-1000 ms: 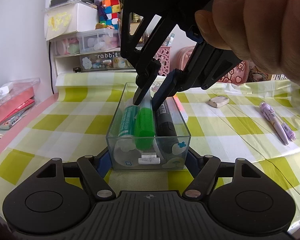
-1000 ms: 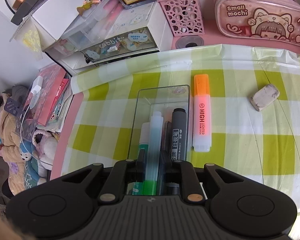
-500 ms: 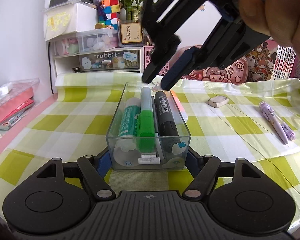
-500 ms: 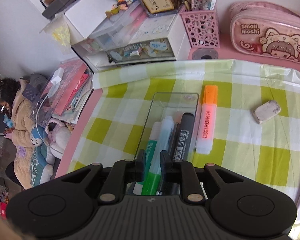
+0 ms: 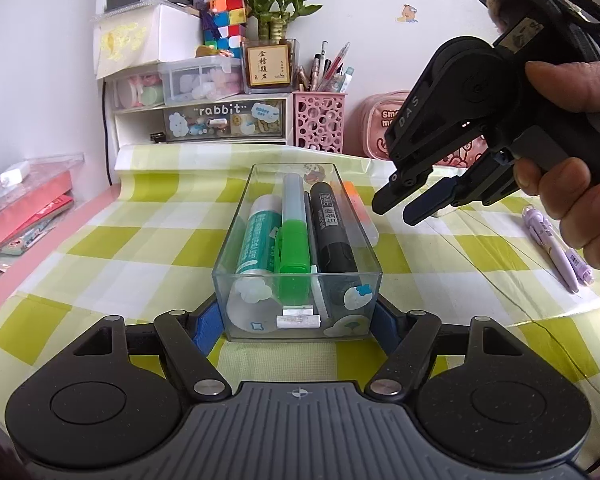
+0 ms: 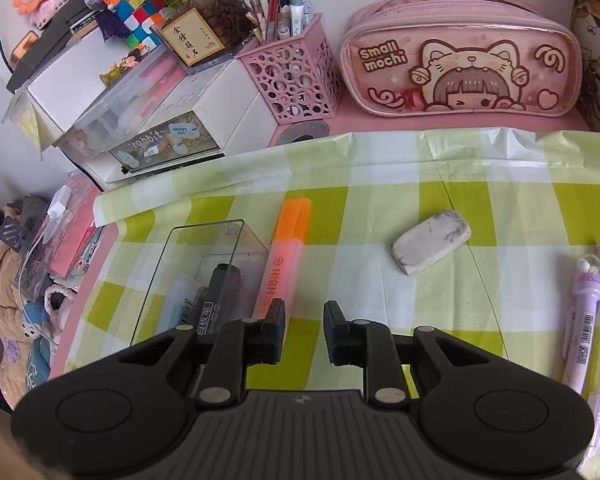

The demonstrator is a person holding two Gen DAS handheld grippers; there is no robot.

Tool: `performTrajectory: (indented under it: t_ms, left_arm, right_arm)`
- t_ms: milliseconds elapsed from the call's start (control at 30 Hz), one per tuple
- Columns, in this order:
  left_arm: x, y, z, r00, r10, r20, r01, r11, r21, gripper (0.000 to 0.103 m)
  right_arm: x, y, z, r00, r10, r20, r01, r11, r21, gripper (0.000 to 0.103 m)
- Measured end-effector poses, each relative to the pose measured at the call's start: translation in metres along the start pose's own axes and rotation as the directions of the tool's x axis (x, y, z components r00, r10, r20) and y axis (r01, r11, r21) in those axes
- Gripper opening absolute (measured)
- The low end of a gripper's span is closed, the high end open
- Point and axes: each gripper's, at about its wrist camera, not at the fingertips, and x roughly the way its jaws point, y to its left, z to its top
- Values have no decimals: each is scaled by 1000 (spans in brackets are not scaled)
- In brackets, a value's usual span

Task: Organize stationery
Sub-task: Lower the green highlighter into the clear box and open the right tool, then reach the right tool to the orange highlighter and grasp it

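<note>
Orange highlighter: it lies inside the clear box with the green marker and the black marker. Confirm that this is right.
Not right. The orange highlighter lies on the checked cloth just outside the clear box, along its side wall, as the right wrist view shows. The green marker and the black marker do lie inside the box.

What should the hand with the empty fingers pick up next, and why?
Probably the orange highlighter. The right gripper is empty, its fingers opening, and it hangs just above that highlighter, which lies on the checked cloth right beside the clear box. The left gripper is clamped on the box, so lowering the open fingers around the highlighter looks like the next small move.
</note>
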Motion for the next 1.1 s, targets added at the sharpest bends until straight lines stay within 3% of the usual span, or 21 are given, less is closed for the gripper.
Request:
performTrajectory:
  t_ms: [100, 367, 567, 633, 867, 1100]
  left_arm:
    - [0, 3, 0, 1000, 16, -3, -16, 1000, -11, 72]
    - [-2, 15, -1, 999, 33, 3, -33, 999, -21, 72]
    - [-2, 15, -1, 1000, 31, 6, -31, 999, -16, 72]
    - [-2, 15, -1, 1000, 31, 6, -30, 999, -16, 72]
    - [-1, 16, -1, 1000, 26, 7, -26, 1000, -16, 72]
    - [-1, 16, 0, 1000, 30, 5, -30, 999, -17, 72]
  right_arm:
    - [6, 8, 3, 1000, -4, 13, 4, 999, -44, 24]
    - [24, 28, -1, 1000, -10, -16, 8, 994, -113, 28]
    - [37, 53, -4, 994, -112, 16, 113, 966, -231, 30]
    - [38, 60, -8, 985, -169, 33, 172, 947, -273, 20]
    - [16, 31, -23, 978, -201, 55, 208, 942, -264, 15]
    - [-23, 2, -65, 952, -272, 139, 306, 854, -421, 15]
